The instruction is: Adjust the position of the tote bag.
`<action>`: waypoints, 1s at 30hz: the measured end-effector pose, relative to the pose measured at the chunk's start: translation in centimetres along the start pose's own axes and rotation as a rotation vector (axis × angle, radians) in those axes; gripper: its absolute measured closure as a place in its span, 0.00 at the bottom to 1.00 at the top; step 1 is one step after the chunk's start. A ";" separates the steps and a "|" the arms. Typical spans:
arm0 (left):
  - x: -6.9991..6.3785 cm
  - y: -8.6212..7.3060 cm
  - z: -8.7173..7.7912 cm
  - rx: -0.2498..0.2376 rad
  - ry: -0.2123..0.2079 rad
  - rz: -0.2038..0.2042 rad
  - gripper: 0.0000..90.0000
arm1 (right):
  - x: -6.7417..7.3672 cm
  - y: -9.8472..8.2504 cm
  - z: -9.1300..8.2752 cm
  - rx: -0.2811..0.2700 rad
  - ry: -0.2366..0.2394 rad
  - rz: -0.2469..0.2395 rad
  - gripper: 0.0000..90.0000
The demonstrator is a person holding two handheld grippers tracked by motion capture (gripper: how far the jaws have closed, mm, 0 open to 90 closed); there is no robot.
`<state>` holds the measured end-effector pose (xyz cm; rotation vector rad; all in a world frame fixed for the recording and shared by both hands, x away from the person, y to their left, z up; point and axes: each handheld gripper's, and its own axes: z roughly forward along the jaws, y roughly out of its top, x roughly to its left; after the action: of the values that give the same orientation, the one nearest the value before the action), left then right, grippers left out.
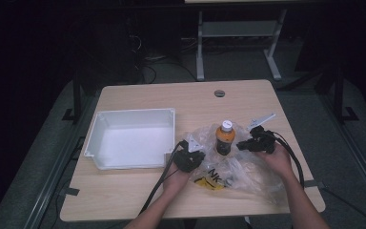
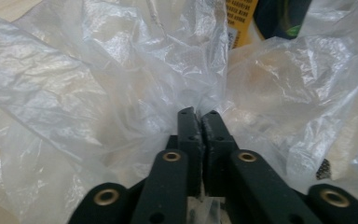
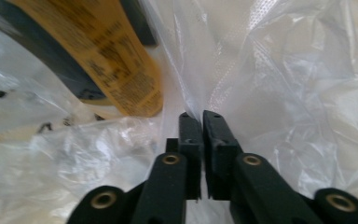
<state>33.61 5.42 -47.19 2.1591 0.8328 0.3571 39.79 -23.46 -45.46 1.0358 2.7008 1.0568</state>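
Left of the work, a white tray [image 1: 106,125] sat on the worktop [image 1: 138,195], open side up, apart from the bag.

Next came the left hand-held gripper [image 1: 194,156], at the left edge of a clear plastic bag [image 1: 248,174]. In the left gripper view its jaws stood nearly together w/ a fold of the film [image 2: 121,84] pinched between them, so it was clamped on the bag. Film bunched up right at the tips.

Mid-scene, a bottle [image 1: 224,138] w/ white cap and orange label stood upright inside the bag's mouth, between the two grippers, near the worktop's middle-right. The bag lay crumpled, spreading toward the person's side.

On the right, the right hand-held gripper [image 1: 246,144] held the bag's other edge; in the right gripper view its jaws were almost closed on a thin sheet of film [image 3: 261,74], w/ the bottle's label [image 3: 112,60] just beside.

Handling, as a judgement: the film looked thin, soft and slippery, prob. light, and it would stretch or tear if pulled hard. Best hold is a doubled fold at the rim, one gripper per side, as here. The bottle looked stiff and heavier, likely to tip if the bag is tugged.

Writing: black letters "NK" [image 1: 214,174] on a yellow patch under the film. Label text on the bottle was too blurred to read.
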 end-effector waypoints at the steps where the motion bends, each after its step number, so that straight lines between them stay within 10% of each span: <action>1: 0.0 0.0 -0.2 -0.002 -0.006 -0.004 0.94 | 0.1 0.0 -0.2 -0.014 -0.002 -0.017 0.90; 30: 0.6 2.2 -5.9 -0.072 -0.128 0.054 0.78 | 5.7 -0.9 -7.0 -0.165 -0.058 -0.066 0.64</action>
<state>32.18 8.09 -41.67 2.1163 0.6806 0.2692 32.88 -24.54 -39.69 0.9286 2.5333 1.1944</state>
